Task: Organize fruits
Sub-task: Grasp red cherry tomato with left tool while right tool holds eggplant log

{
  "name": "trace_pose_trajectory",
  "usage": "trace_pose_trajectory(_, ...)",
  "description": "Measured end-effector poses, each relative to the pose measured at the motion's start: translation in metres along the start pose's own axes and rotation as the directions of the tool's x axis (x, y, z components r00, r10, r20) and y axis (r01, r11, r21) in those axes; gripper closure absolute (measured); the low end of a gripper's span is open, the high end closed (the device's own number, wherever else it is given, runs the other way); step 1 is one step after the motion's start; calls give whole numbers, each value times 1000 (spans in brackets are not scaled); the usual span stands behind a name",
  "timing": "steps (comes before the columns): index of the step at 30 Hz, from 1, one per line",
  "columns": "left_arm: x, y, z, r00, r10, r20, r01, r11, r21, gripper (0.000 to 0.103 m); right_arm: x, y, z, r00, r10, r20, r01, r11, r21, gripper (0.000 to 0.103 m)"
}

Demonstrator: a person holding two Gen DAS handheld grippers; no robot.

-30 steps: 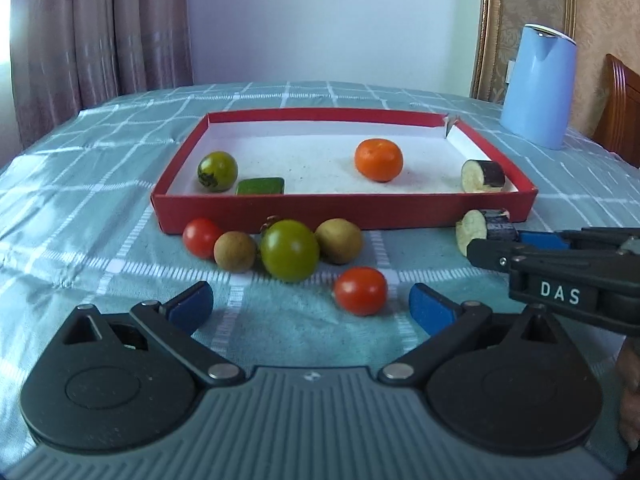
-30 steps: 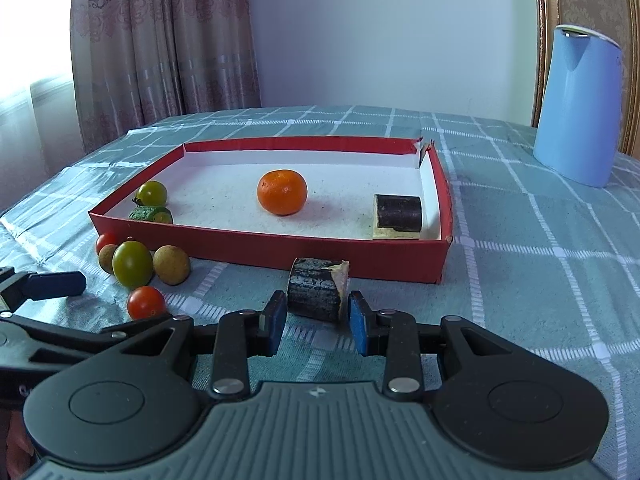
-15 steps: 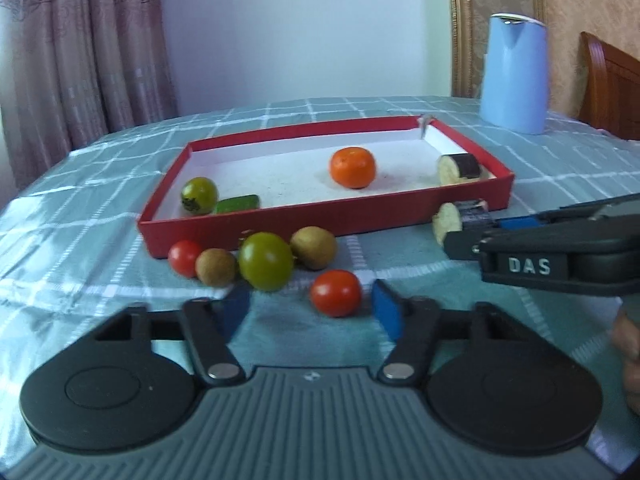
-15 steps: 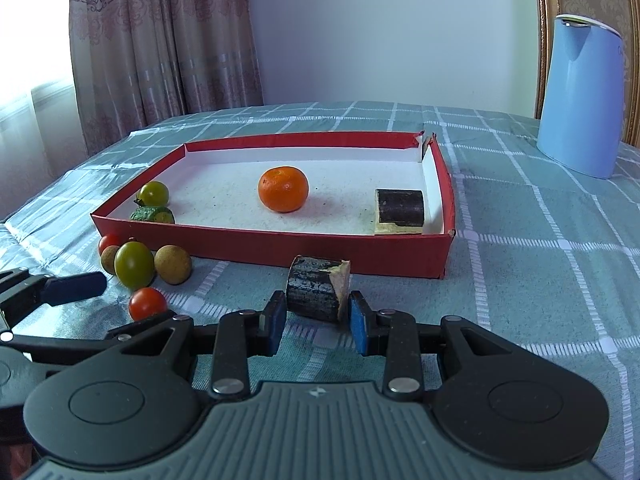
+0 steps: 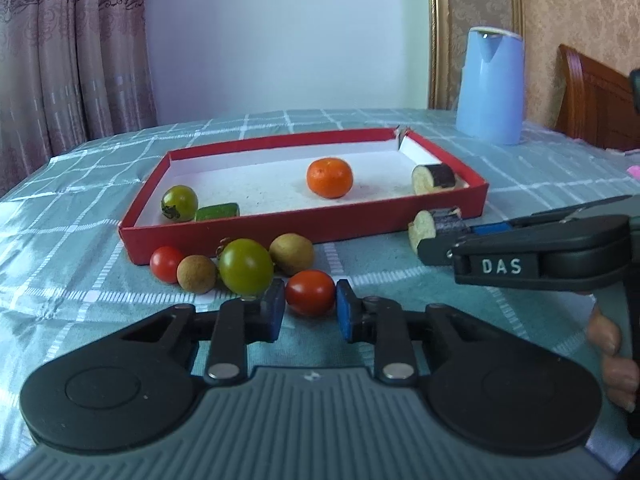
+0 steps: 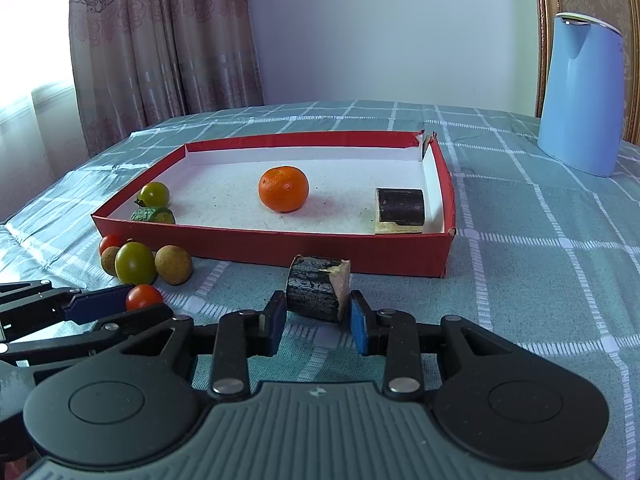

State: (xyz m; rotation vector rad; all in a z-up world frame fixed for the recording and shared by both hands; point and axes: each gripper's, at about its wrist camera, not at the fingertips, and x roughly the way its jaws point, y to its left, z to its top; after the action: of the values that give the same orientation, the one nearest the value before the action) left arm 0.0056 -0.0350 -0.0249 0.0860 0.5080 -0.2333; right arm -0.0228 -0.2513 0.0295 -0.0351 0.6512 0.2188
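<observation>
Red tomato [image 5: 311, 293] clamped in left claw [image 5: 311, 312] (green tomato [image 5: 246, 267] touching), right claw [image 6: 318, 318] gripping eggplant chunk [image 6: 318, 294]

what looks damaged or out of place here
The red box has a torn far right corner, its flap split and sticking up. Eggplant chunks look odd among fruit: one lies in the box, another sits on the cloth outside.

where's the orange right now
The orange sits inside the red tray, right of centre in both wrist views, between the green tomato at the left end and the eggplant piece at the right.
</observation>
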Motion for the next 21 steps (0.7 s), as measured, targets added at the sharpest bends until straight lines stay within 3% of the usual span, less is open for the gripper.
trace_pose_trajectory(12,-10,6,-1,999,-2,51,3,1000,-20,78,-22,3,-2,992,-16,126,18,1000,-13,74)
trace_pose_trajectory(17,-13,10,0,998,7,69,-5,1000,-20,78,-22,3,-1,993,-20,116,23,1000,-21,78)
trace_pose_trajectory(21,-11,18,0,998,-14,56,17,998,-59,78,-27,-5,-5,993,19,118,-21,1000,18,77)
